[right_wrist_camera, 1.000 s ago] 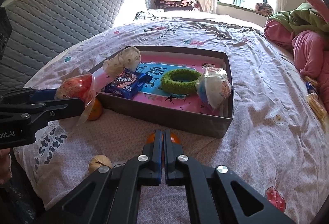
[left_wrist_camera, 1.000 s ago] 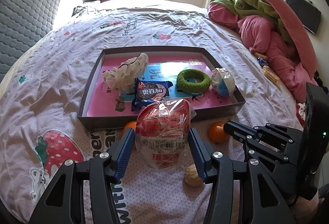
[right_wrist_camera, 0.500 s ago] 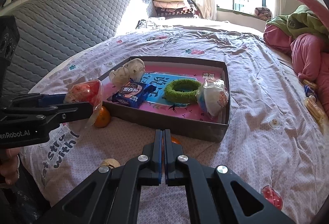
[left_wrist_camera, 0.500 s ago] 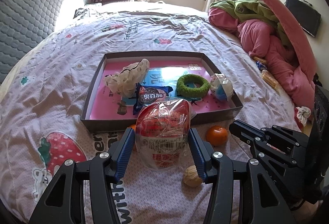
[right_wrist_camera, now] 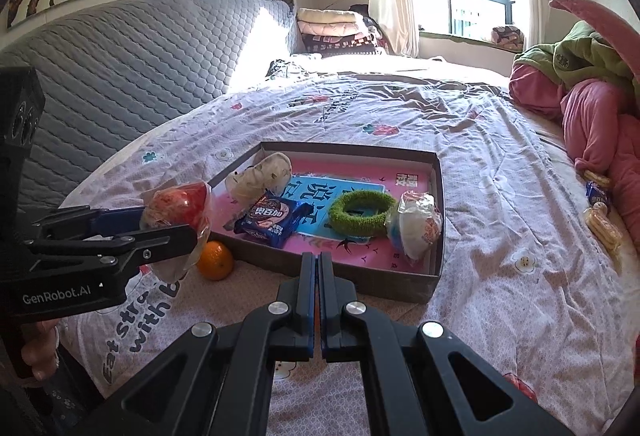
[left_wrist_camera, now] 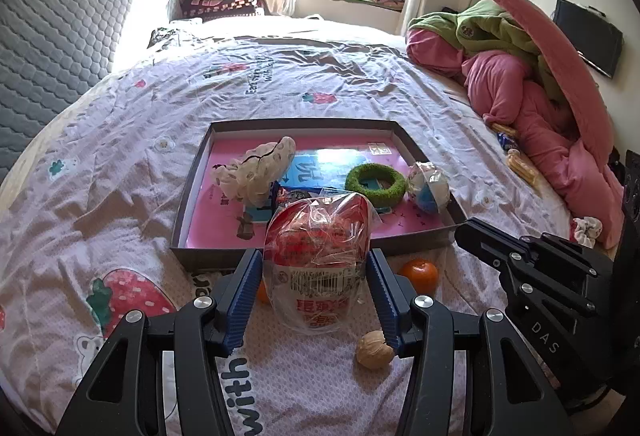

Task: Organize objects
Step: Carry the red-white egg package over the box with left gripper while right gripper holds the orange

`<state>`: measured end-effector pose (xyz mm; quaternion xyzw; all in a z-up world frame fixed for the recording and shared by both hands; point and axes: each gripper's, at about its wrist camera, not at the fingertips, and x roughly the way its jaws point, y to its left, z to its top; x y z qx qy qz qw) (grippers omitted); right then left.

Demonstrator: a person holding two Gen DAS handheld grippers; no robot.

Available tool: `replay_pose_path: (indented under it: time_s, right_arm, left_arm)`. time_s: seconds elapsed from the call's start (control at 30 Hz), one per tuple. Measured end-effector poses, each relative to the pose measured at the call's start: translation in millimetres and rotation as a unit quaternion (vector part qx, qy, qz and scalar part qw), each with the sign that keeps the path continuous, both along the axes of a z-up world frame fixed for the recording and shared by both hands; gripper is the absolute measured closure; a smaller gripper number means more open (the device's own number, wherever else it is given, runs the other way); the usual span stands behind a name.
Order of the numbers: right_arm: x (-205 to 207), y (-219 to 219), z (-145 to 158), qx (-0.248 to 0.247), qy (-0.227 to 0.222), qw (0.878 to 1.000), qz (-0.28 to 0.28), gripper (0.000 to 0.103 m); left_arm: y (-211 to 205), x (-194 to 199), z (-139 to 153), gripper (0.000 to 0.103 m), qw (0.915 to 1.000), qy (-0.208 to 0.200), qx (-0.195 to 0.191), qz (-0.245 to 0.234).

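My left gripper (left_wrist_camera: 316, 276) is shut on a red snack bag (left_wrist_camera: 320, 256) and holds it in the air in front of the shallow box (left_wrist_camera: 320, 242); the bag also shows in the right wrist view (right_wrist_camera: 176, 211). The box (right_wrist_camera: 360, 278) holds a spotted cloth (left_wrist_camera: 256, 171), a blue cookie pack (right_wrist_camera: 272, 220), a green ring (left_wrist_camera: 374, 183) and a wrapped ball (left_wrist_camera: 428, 185). My right gripper (right_wrist_camera: 318, 264) is shut and empty, near the box's front wall. Two oranges (left_wrist_camera: 418, 274) (right_wrist_camera: 214, 260) and a walnut (left_wrist_camera: 374, 354) lie on the bedsheet.
The box sits on a bed with a strawberry-print sheet (left_wrist_camera: 120, 195). A pink and green quilt pile (left_wrist_camera: 540, 95) lies at the right with snack packs (right_wrist_camera: 600, 211) beside it. A grey padded headboard (right_wrist_camera: 140, 67) stands at the left.
Both grippers have risen and drawn back, so the box looks farther and lower. The left one keeps hold of the red snack bag. The right gripper stays shut.
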<state>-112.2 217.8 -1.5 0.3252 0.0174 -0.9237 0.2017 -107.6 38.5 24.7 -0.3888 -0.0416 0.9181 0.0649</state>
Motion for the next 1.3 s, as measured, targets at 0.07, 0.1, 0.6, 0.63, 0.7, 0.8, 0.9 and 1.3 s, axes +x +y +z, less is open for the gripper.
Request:
replay_pose_path:
  time_s: [0.07, 0.1, 0.6, 0.63, 0.7, 0.8, 0.9, 1.3]
  right_arm:
    - [0, 0, 5, -0.003, 0.004, 1.000, -0.001, 0.102]
    - [-1, 0, 7, -0.004, 0.005, 1.000, -0.001, 0.102]
    - [-15, -9, 26, 0.004, 0.025, 1.000, -0.003, 0.101]
    - [-16, -9, 27, 0.003, 0.026, 1.000, -0.003, 0.101]
    - [-19, -9, 28, 0.001, 0.027, 1.000, -0.004, 0.101]
    - [-24, -9, 31, -0.002, 0.030, 1.000, -0.004, 0.101]
    - [-28, -10, 33, -0.001, 0.032, 0.999, -0.003, 0.101]
    - [-45, -12, 37, 0.000, 0.036, 0.999, -0.003, 0.101]
  left_arm:
    - [-1, 0, 2, 0.048, 1.0000, 0.003, 0.000, 0.000]
    - [0, -1, 3, 0.048, 1.0000, 0.004, -0.001, 0.001]
    - [-9, -12, 15, 0.048, 0.9998, 0.018, -0.008, 0.007]
    - [-10, -14, 16, 0.048, 0.9998, 0.018, -0.009, 0.008]
    - [-13, -17, 18, 0.048, 0.9997, 0.022, -0.011, 0.010]
    - [-18, -22, 20, 0.048, 0.9995, 0.026, -0.012, 0.013]
    - [-24, -30, 24, 0.048, 0.9993, 0.029, -0.018, 0.017]
    - [-36, -56, 37, 0.048, 0.9985, 0.041, -0.026, 0.026]
